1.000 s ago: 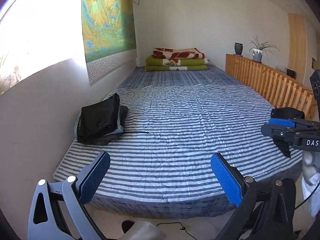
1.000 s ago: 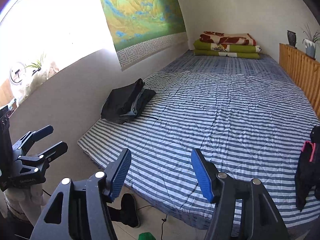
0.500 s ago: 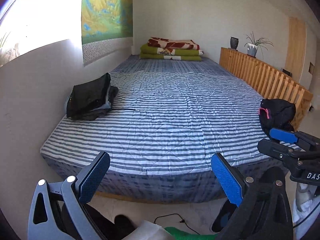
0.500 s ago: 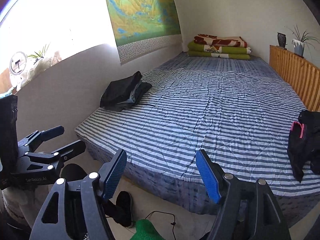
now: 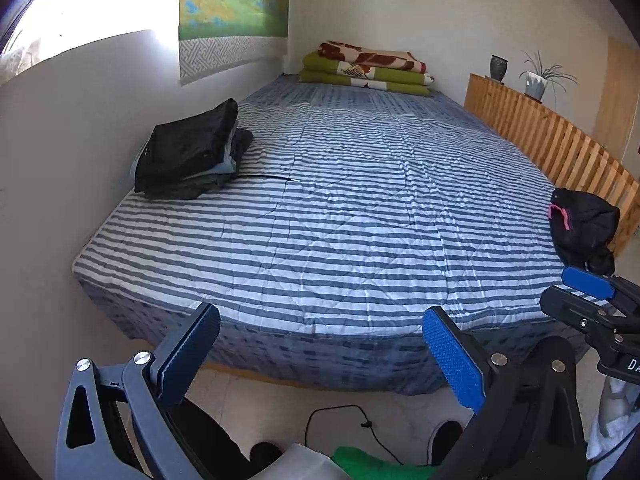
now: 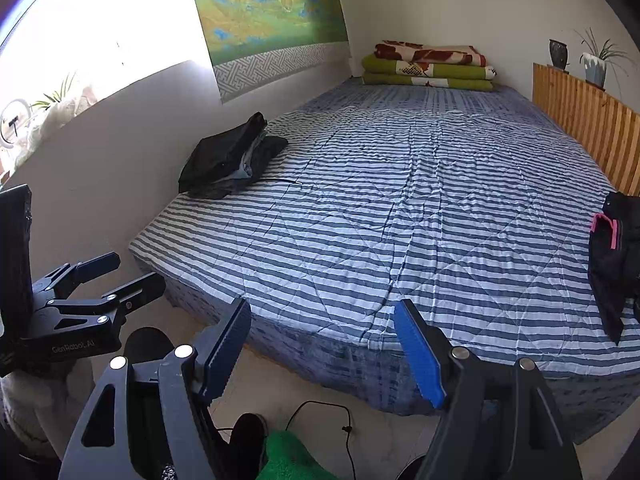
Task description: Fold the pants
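A stack of folded dark pants lies on the striped bed at its left side, against the wall. A crumpled black garment with pink trim sits at the bed's right edge. My left gripper is open and holds nothing, back from the bed's near edge and over the floor. My right gripper is open too, also short of the bed. Each wrist view shows the other gripper: the right gripper near the black garment, the left gripper by the wall.
Folded green and red blankets lie at the bed's far end. A wooden slatted rail with a vase and a potted plant runs along the right side. A thin cable, green cloth and shoes are on the floor below.
Both grippers have drawn back from over the bed and dropped lower, so the bed's front edge and the floor now show. Both stay open. The clothes have not moved.
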